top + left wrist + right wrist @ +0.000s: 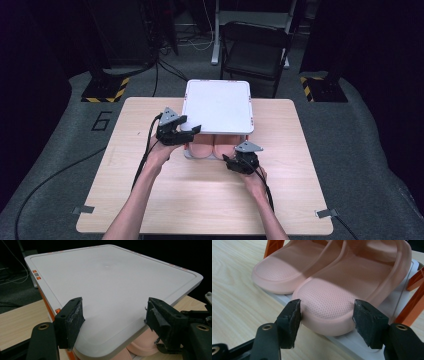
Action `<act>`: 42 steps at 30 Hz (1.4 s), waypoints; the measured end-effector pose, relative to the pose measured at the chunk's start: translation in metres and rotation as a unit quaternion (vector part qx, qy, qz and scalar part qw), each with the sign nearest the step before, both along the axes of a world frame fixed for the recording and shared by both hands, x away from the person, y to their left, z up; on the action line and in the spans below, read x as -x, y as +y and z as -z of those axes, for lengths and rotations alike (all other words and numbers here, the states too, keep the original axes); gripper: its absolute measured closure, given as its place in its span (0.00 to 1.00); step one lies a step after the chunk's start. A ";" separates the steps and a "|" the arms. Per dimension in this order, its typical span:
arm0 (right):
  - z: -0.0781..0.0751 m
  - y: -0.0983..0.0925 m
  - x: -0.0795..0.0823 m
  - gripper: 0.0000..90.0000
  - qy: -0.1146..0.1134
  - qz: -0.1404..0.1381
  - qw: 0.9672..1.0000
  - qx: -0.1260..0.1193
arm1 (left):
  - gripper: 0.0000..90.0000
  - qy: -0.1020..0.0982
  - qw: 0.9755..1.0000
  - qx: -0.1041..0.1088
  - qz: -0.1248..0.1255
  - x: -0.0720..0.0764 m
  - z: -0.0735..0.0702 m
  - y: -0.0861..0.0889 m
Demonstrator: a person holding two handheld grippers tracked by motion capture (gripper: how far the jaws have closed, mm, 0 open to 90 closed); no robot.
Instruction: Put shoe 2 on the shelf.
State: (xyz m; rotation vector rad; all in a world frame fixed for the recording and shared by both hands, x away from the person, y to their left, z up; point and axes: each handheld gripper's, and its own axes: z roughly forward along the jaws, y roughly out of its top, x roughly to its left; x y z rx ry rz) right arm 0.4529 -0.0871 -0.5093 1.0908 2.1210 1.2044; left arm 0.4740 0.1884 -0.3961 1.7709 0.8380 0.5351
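Note:
A low rack with a white square top [217,105] [107,282] and orange legs [412,307] stands at the table's far middle. Under it, on a white base [352,342], lies a pair of pink slippers [204,146] with toes toward me. My left gripper [192,129] [113,315] hovers at the top's front left corner, open, one jaw on each side of that corner. My right gripper [227,159] [327,315] is low at the rack's front, open, its jaws flanking the toe of the nearer slipper [329,297]. The other slipper [279,272] lies beside it.
The wooden table [200,200] has bare room in front of the rack and on both sides. A black chair [255,50] stands behind the table. Stands with yellow-black striped bases [105,90] sit on the floor at the far corners.

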 end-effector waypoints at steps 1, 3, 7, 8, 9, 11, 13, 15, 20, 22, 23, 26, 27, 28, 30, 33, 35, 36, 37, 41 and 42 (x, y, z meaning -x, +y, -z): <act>0.001 0.001 -0.001 0.43 -0.003 0.002 1.000 0.000 | 0.33 0.000 1.000 0.000 0.000 0.000 0.000 0.000; 0.000 0.002 -0.002 0.43 0.001 0.004 1.000 0.000 | 0.33 0.000 1.000 0.000 0.001 0.000 0.000 0.000; 0.000 0.003 -0.003 0.43 -0.003 0.008 1.000 0.002 | 0.33 0.000 1.000 0.000 0.001 0.000 0.000 0.000; 0.002 0.002 -0.004 0.41 -0.002 0.008 1.000 -0.001 | 0.33 -0.001 1.000 0.000 0.000 0.000 0.000 0.000; 0.002 0.001 -0.005 0.41 0.000 0.006 1.000 -0.002 | 0.33 -0.003 1.000 0.000 -0.002 -0.001 0.000 0.000; 0.002 0.000 -0.006 0.41 0.005 0.010 1.000 -0.011 | 0.33 -0.003 1.000 -0.002 -0.001 0.000 0.000 0.000; 0.002 0.001 -0.003 0.40 0.007 0.016 1.000 -0.011 | 0.33 -0.004 1.000 0.001 -0.002 0.000 0.001 0.000; 0.001 0.000 -0.003 0.37 -0.002 0.012 1.000 -0.004 | 0.33 -0.007 1.000 0.002 -0.001 0.000 0.001 0.000; -0.008 -0.016 0.024 0.21 -0.034 0.023 0.999 -0.031 | 0.27 -0.032 0.999 0.022 0.006 0.013 -0.004 0.004; -0.012 -0.023 0.037 0.19 -0.046 0.026 0.998 -0.027 | 0.25 -0.056 0.998 0.025 0.013 0.024 -0.006 0.006; -0.014 -0.027 0.043 0.18 -0.053 0.025 0.998 -0.025 | 0.25 -0.056 0.998 0.025 0.013 0.024 -0.006 0.006; -0.018 -0.041 0.061 0.17 -0.070 0.025 0.997 -0.024 | 0.23 -0.066 0.997 0.026 0.015 0.046 -0.001 0.020; -0.019 -0.046 0.067 0.17 -0.072 0.027 0.997 -0.033 | 0.22 -0.066 0.997 0.028 0.016 0.051 0.002 0.026; -0.019 -0.052 0.073 0.17 -0.076 0.033 0.996 -0.043 | 0.22 -0.064 0.997 0.028 0.013 0.056 0.006 0.032; -0.019 -0.063 0.083 0.17 -0.078 0.042 0.995 -0.055 | 0.22 -0.060 0.998 0.026 0.002 0.065 0.015 0.045; -0.018 -0.076 0.096 0.17 -0.092 0.056 0.992 -0.065 | 0.21 -0.055 0.998 0.033 -0.021 0.076 0.032 0.065; -0.016 -0.085 0.103 0.17 -0.104 0.068 0.989 -0.076 | 0.21 -0.051 0.998 0.033 -0.033 0.084 0.042 0.080; -0.014 -0.089 0.106 0.17 -0.106 0.072 0.989 -0.076 | 0.21 -0.049 0.997 0.034 -0.042 0.088 0.047 0.087; -0.013 -0.092 0.108 0.17 -0.109 0.077 0.988 -0.075 | 0.21 -0.044 0.997 0.037 -0.052 0.091 0.051 0.094; -0.006 -0.104 0.114 0.17 -0.105 0.087 0.987 -0.083 | 0.21 -0.042 0.996 0.041 -0.067 0.101 0.061 0.111; -0.005 -0.107 0.116 0.17 -0.105 0.092 0.987 -0.084 | 0.21 -0.042 0.995 0.041 -0.077 0.106 0.066 0.119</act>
